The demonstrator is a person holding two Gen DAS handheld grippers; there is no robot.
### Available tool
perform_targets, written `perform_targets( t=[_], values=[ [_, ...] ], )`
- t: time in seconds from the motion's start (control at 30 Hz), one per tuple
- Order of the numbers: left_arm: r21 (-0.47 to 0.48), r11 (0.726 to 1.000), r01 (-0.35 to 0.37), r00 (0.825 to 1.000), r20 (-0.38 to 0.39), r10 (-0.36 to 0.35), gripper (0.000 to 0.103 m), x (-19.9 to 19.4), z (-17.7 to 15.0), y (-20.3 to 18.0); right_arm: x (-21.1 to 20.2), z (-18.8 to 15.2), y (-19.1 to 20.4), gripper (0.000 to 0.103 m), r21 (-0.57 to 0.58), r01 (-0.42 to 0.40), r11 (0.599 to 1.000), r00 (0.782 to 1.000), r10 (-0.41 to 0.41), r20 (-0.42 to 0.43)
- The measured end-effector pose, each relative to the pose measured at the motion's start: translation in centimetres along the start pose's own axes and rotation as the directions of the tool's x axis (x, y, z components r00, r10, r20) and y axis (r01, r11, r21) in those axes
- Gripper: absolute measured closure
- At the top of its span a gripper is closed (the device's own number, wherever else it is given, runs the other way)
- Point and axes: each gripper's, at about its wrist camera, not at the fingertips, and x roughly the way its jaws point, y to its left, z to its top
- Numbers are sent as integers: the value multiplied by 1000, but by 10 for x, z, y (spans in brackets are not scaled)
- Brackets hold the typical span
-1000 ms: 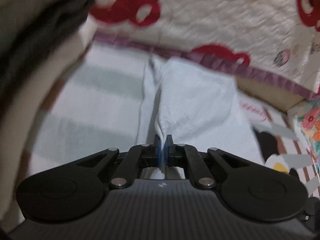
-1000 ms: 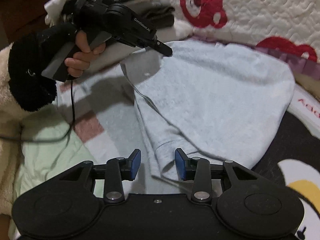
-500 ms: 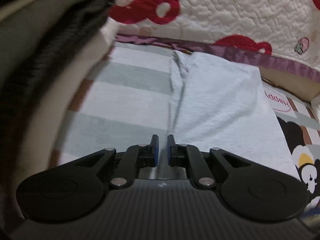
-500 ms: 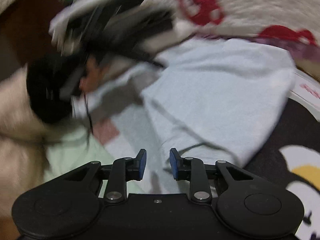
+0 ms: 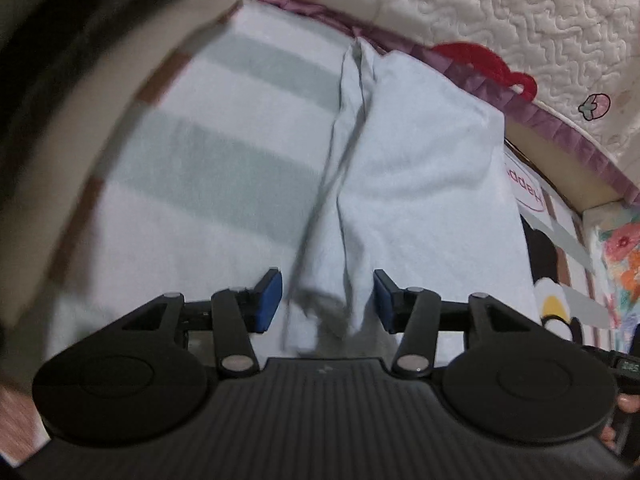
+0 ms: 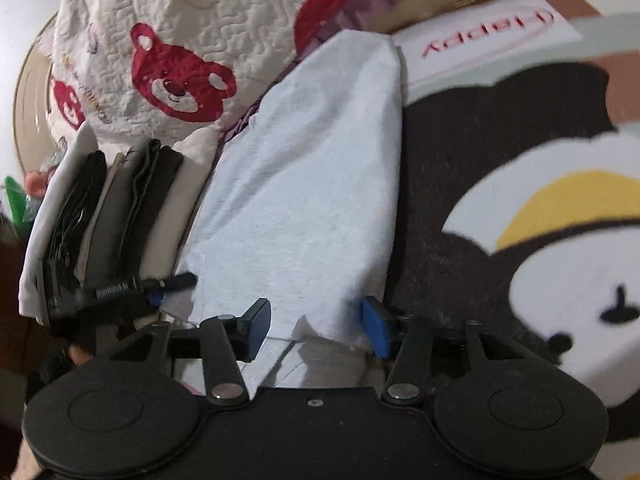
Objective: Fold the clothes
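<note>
Jaws on both grippers stand apart and grip nothing — the left gripper (image 5: 327,300) hangs over the near end of the cloth (image 5: 420,184), its blue pads either side of a raised ridge (image 5: 344,168) that runs lengthwise away from it, and the right gripper (image 6: 316,322) straddles the near edge of the same pale cloth (image 6: 312,184). That cloth lies folded over on itself on the patterned bed cover (image 6: 500,152), its far end up against the quilt (image 6: 192,40) with red bears, a stack (image 6: 116,216) of folded dark and light pieces just beside its left edge.

Whether a fold has just been laid down or another is about to be taken, one cannot tell; the scene fits both. Either way, the ridge is the thing to mind: it looks like slack bunched along the left layer, and any fold made over it would likely lock in a crease. A grip would best take both layers at the edge, not the top one alone, with the two grippers level across the cloth so the edges meet square. The left gripper's tip shows at the cloth's near left corner in the right view (image 6: 176,282) — close quarters, so watch the two tools do not knock.
</note>
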Motion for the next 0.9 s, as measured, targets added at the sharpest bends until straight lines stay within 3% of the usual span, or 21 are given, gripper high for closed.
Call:
perform_targets(
  t=[0.13,0.2,0.23,0.37,0.47,0.57,0.63,0.7,0.8,0.9],
  values=[
    [-60,998,32,999,8,-31,59,0,2,7,-4,-9,-4,46,80,31,996,999,-28,-37],
    [-77,996,50,999,2,-50,79,0,3,10,-8,-16,-7,47,123,39,992,999,-34,-42],
    [-80,995,58,998,-2,-58,80,1,3,11,-10,-18,-8,47,140,40,989,999,-34,-41],
    [-24,1000,19,1000,4,-19,81,2,3,0,-6,-15,-14,42,209,24,978,1000,-27,11],
    [3,1000,-16,1000,11,16,75,4,3,-3,2,-10,-13,41,203,12,979,997,-28,73],
    [-34,999,-4,1000,16,5,74,4,3,3,9,-10,-11,41,194,-2,981,995,-16,94],
    [-81,996,23,999,32,-21,74,4,1,10,10,-10,-12,50,187,-9,982,995,-8,95],
    [-120,992,46,998,47,-40,74,4,-1,15,11,-10,-13,68,180,-17,984,995,-1,95],
    [-103,994,36,998,56,-30,74,5,-3,11,13,-10,-14,75,170,-27,985,995,11,96],
    [-45,999,1,997,80,2,74,7,-4,2,16,-11,-15,75,159,-38,987,995,22,96]
  ],
)
